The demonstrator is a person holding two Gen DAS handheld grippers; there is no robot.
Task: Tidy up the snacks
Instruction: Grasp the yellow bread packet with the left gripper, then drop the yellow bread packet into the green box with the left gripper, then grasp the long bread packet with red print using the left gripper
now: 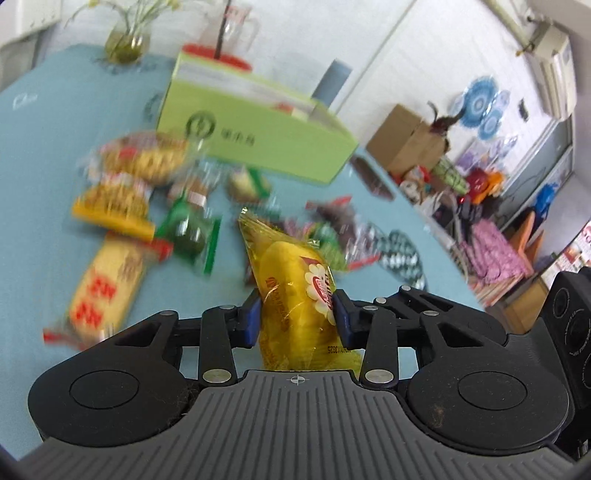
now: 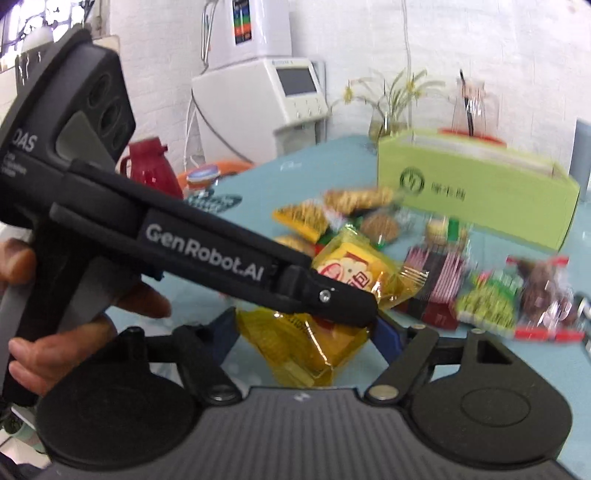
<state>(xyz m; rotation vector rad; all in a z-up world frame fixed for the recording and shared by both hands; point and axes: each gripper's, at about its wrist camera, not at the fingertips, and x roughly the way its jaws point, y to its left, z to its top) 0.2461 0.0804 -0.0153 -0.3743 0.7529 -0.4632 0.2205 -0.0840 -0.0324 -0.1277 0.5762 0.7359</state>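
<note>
Snacks come first: we clamp a yellow cake packet [image 1: 291, 291] in the left gripper [image 1: 297, 314], long axis pointing ahead, another yellow packet [image 2: 310, 347] sits between the right gripper's [image 2: 306, 339] pads, apparently gripped, and the green box [image 1: 255, 136] lies ahead beyond the loose pile.

One green box [image 1: 255, 136] is sitting on one blue table [image 1: 44, 155]. Roughly ten snack packets [image 1: 110, 206] are lying there; blur prevents an exact count. One vase [image 1: 127, 42] and one jug [image 1: 231, 31] are standing behind.
</note>
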